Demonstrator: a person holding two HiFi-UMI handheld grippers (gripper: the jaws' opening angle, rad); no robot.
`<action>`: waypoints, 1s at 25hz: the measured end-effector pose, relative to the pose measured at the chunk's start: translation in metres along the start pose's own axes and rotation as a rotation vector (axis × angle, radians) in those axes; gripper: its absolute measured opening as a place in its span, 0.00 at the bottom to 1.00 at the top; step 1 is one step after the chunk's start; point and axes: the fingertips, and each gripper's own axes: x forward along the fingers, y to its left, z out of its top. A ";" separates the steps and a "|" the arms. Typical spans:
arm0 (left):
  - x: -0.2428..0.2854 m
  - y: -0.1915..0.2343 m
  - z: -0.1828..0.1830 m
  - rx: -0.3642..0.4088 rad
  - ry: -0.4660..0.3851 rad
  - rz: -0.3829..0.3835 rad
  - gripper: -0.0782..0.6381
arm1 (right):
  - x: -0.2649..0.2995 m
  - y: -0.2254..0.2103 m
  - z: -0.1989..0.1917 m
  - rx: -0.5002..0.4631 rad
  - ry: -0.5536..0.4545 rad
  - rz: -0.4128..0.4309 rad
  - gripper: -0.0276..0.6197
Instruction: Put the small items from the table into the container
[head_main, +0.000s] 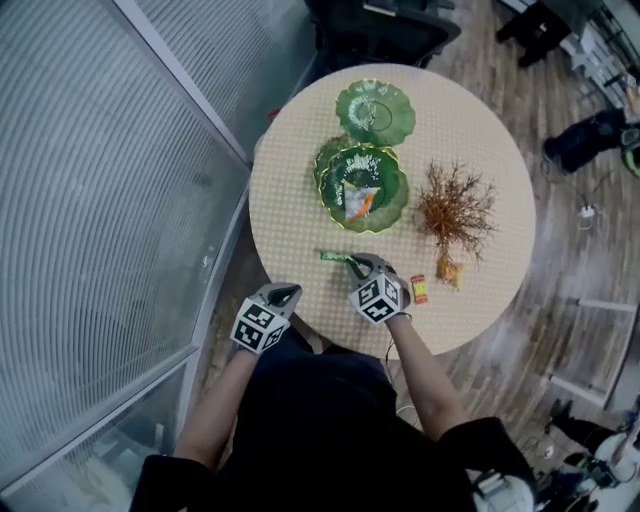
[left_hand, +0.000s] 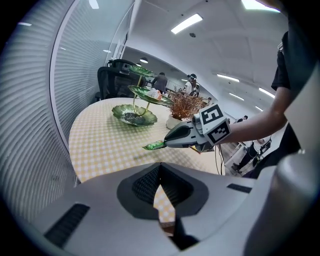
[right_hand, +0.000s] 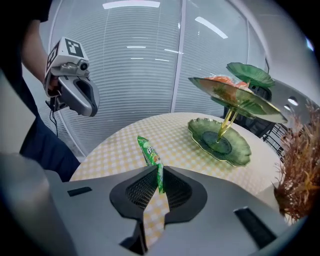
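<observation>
A long green snack packet (head_main: 335, 258) is pinched by one end in my right gripper (head_main: 352, 262), which is shut on it just above the near side of the round checked table (head_main: 290, 215). In the right gripper view the packet (right_hand: 150, 155) sticks up from between the jaws. A green leaf-shaped tiered stand (head_main: 375, 115) stands at the far side, and its middle dish (head_main: 385, 190) holds orange and white packets. My left gripper (head_main: 285, 293) hovers at the table's near left edge, shut with nothing in it. Two small packets (head_main: 419, 288) lie right of my right gripper.
A brown dried-twig ornament (head_main: 455, 210) stands on the table's right side, with an orange packet (head_main: 450, 270) at its foot. A glass wall with blinds (head_main: 100, 200) runs along the left. A dark office chair (head_main: 385, 30) sits beyond the table.
</observation>
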 end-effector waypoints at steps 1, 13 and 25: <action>0.000 -0.004 0.002 0.009 -0.002 -0.001 0.11 | -0.006 0.001 -0.002 0.007 -0.002 -0.008 0.12; -0.004 -0.028 0.005 0.050 -0.040 0.024 0.11 | -0.073 -0.001 -0.010 0.045 -0.066 -0.120 0.12; 0.002 -0.046 0.000 0.071 -0.049 0.013 0.11 | -0.118 -0.016 -0.006 0.039 -0.119 -0.213 0.12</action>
